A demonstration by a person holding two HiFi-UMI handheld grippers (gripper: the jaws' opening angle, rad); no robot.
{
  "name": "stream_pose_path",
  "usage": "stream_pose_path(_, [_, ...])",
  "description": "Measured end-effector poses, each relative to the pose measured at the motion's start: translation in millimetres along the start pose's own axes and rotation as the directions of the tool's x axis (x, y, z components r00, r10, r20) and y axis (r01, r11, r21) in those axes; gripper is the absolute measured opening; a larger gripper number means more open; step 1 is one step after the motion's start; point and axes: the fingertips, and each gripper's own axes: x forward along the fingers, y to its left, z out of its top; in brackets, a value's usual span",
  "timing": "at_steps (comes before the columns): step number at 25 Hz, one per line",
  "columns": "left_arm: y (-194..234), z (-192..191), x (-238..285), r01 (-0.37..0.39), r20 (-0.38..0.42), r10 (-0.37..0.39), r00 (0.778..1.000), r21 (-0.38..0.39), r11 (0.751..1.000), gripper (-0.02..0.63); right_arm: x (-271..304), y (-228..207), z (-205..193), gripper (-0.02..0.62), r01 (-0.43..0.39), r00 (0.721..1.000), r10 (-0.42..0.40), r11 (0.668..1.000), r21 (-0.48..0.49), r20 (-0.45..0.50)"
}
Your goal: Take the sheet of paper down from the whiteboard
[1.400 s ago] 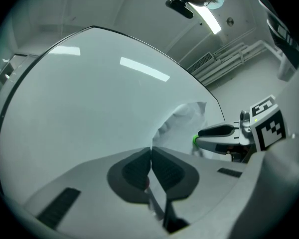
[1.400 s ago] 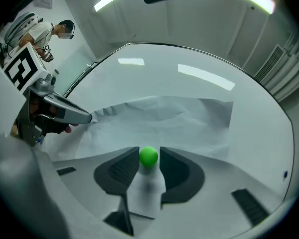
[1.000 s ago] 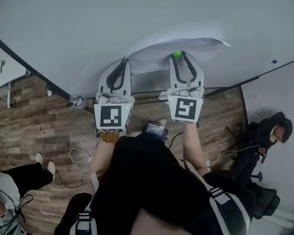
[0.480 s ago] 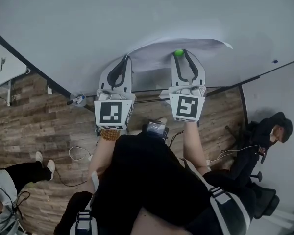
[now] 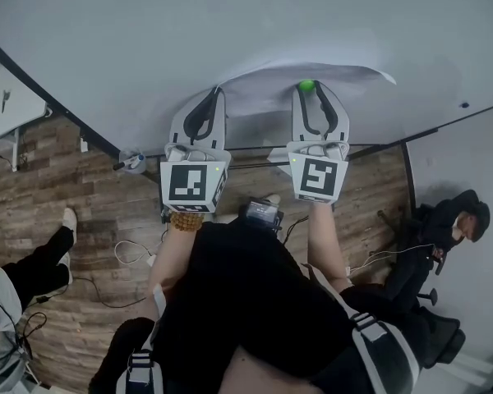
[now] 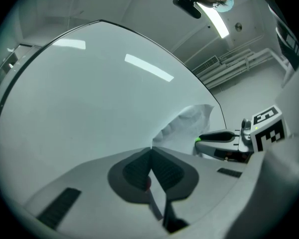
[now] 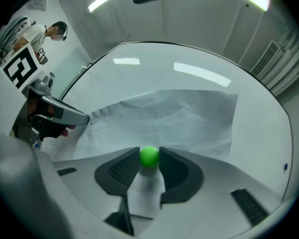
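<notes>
The sheet of paper point(image 5: 357, 75) is up on the whiteboard point(image 5: 230, 23), pinned there by a small green magnet point(image 5: 306, 85) near its lower edge. My right tool point(image 5: 306, 88) has its jaws narrowed onto that magnet, one pad on each side, which I read as the grip for pulling the pin off the board. My left tool point(image 5: 216, 93) is fully closed at the sheet's left edge. I judge it is pinching the paper there so the sheet does not drop once the magnet lets go. The paper bulges and creases away from the board between the two tools, which fits a sheet held at one side and pinned at one point.

The head view gives me the layout: both tools side by side against the board, the wooden floor point(image 5: 82, 212) below. It does not show the pads. The right gripper view shows the ball seated between the pads and the sheet's whole crumpled spread, with the left tool's tip meeting the left corner. The left gripper view shows the closed pads with a pale sliver between them, which I take to be paper, though I cannot be sure of it.
</notes>
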Motion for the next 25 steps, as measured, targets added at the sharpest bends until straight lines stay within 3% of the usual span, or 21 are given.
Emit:
stream_pose_path(8, [2, 0, 0, -0.001, 0.000, 0.001, 1.000, -0.018, 1.000, 0.009, -3, 6, 10, 0.120, -0.009, 0.999, 0.010, 1.000, -0.012, 0.045])
stream_pose_path(25, [1, 3, 0, 0.008, 0.005, -0.008, 1.000, -0.040, 0.999, 0.009, -14, 17, 17, 0.120, -0.031, 0.999, 0.032, 0.999, -0.009, 0.035])
